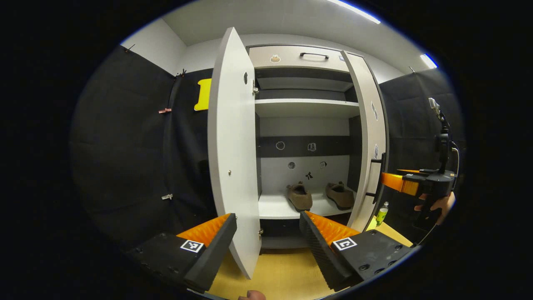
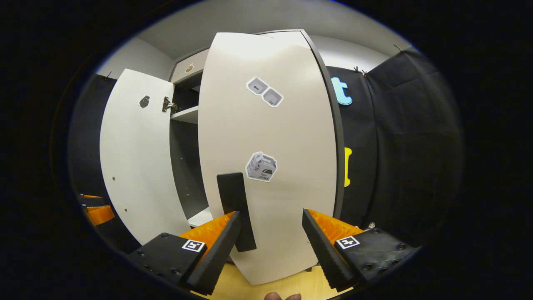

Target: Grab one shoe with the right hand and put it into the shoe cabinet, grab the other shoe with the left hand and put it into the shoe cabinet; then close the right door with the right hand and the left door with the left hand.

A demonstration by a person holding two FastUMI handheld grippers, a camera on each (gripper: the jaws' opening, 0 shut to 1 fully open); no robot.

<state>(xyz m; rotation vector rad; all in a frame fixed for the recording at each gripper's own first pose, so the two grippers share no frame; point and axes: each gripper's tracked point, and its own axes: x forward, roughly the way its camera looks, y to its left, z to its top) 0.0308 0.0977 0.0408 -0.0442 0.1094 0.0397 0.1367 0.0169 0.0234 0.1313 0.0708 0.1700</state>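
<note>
Both shoes (image 1: 300,196) sit inside the cabinet (image 1: 306,107). The right gripper (image 2: 270,233), fingers wide open and empty, faces the right door (image 2: 266,137), probably to push it shut. The left gripper (image 1: 268,233) waits open too.

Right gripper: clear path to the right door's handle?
Probably yes. The right gripper is open and faces the right door, with the black handle just ahead by one finger and nothing between them.
</note>
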